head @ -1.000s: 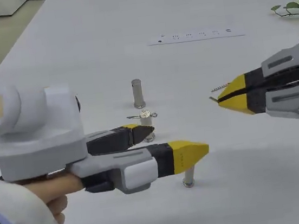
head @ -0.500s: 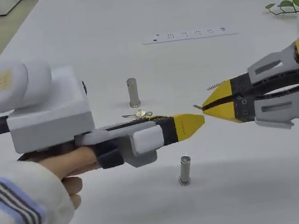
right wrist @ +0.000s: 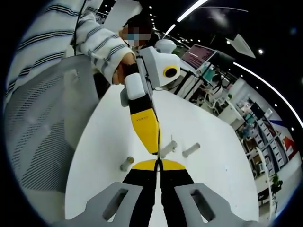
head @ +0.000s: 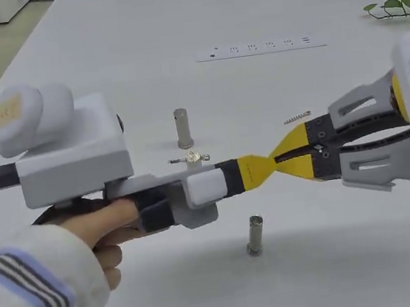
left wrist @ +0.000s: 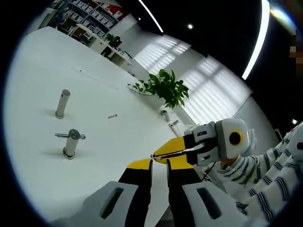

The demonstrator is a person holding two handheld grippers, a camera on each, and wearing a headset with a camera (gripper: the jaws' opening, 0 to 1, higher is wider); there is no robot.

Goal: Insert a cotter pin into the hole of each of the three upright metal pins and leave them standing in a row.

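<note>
Right hand-held gripper (head: pixel 276 162), jaws pinched on a cotter pin (left wrist: pixel 156 155) lying left-to-right, meets the narrowly parted left hand-held gripper (head: pixel 269 166) tip to tip mid-frame, a bare metal pin (head: pixel 255 235) standing below on the table (head: pixel 352 255).

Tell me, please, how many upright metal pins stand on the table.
3: the far pin, bare; the middle pin, with a cotter pin through it; the near pin, bare.
</note>
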